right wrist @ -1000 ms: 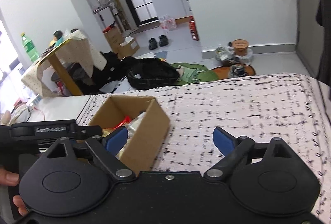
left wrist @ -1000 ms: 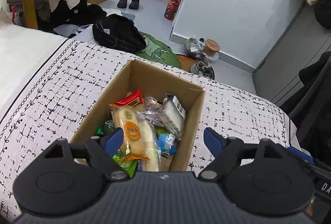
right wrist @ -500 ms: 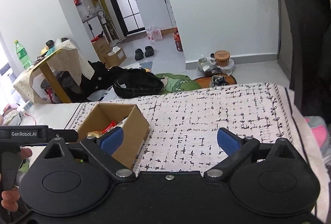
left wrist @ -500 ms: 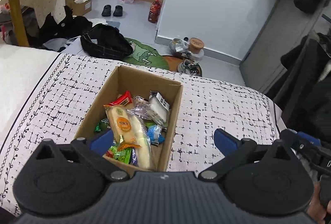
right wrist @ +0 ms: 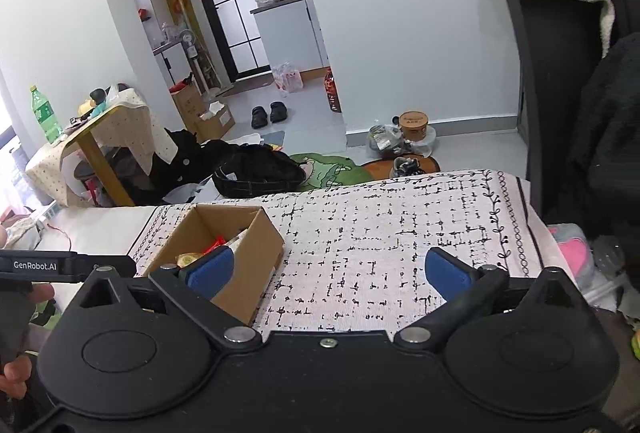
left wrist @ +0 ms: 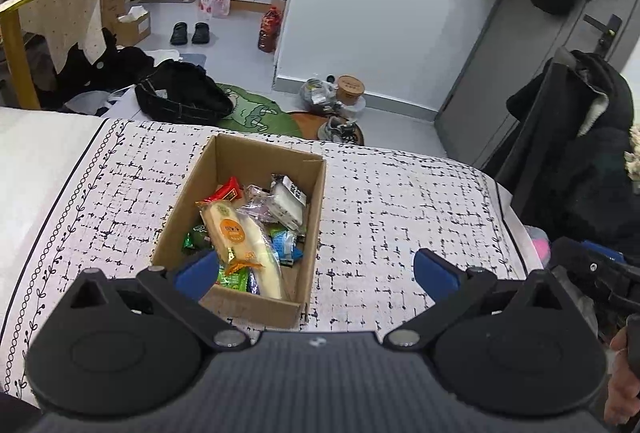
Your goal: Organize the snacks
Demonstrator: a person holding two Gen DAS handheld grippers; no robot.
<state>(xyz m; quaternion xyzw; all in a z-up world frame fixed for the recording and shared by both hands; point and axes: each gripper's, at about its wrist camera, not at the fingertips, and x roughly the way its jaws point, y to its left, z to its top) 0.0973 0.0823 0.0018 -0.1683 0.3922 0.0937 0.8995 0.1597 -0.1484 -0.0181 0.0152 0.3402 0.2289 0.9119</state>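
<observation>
Open brown cardboard box [left wrist: 244, 229] full of wrapped snacks [left wrist: 240, 237] on a patterned bed cover [left wrist: 400, 201], long axis pointing away, both grippers' fingers wide, empty

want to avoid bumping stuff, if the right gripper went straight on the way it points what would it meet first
Probably the patterned bedspread. The right gripper, jaws open and empty, points down at bare cloth; the cardboard snack box sits off to the left of that line, though depth is hard to judge here.
</observation>
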